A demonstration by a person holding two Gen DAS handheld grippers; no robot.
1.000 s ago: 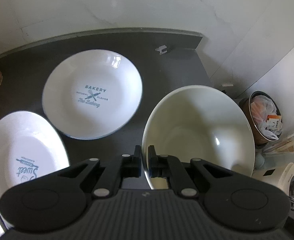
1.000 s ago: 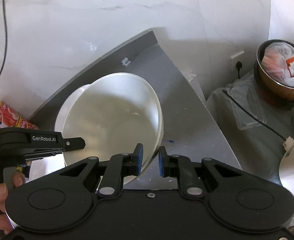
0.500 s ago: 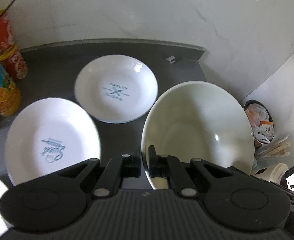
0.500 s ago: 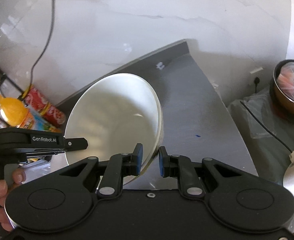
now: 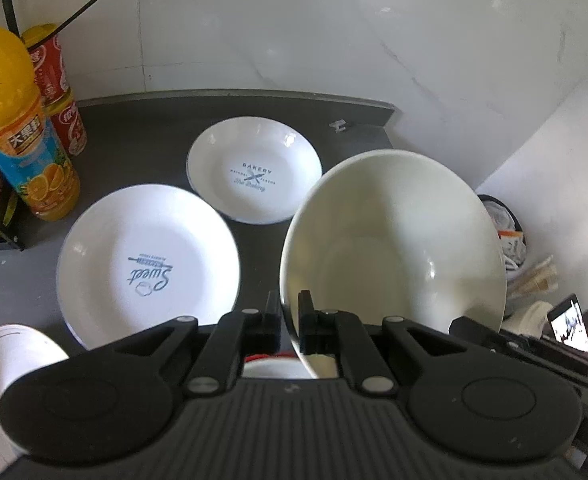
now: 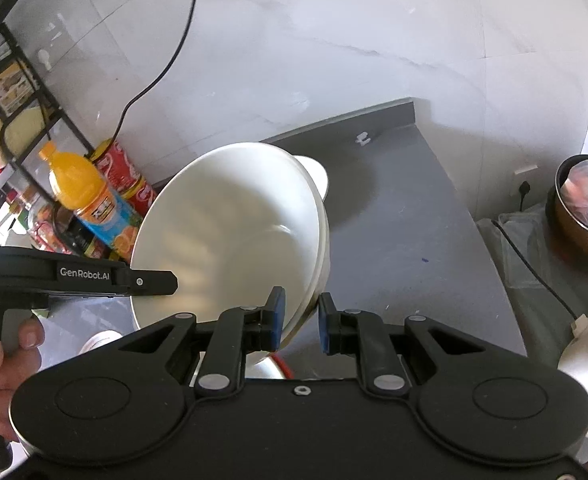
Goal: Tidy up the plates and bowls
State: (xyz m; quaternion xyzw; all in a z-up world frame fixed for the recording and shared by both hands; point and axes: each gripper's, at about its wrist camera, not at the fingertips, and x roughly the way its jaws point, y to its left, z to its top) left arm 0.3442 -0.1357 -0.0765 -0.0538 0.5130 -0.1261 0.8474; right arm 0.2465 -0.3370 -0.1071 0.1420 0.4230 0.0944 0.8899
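Lifted further off the dark grey countertop since a second ago, the large cream ceramic bowl is now carried tilted, well above the surface; more of the counter and an orange juice bottle have come into view. Its rim is pinched on one side by the left gripper, jaws almost fully closed on the thin wall, and on the other side by the right gripper, blue pads narrowly apart around the rim. Two white printed plates, the "Sweet" plate and the "Bakery" plate, are left lying just beside each other. Relocation of the bowl is judged under way; placement is not yet done.
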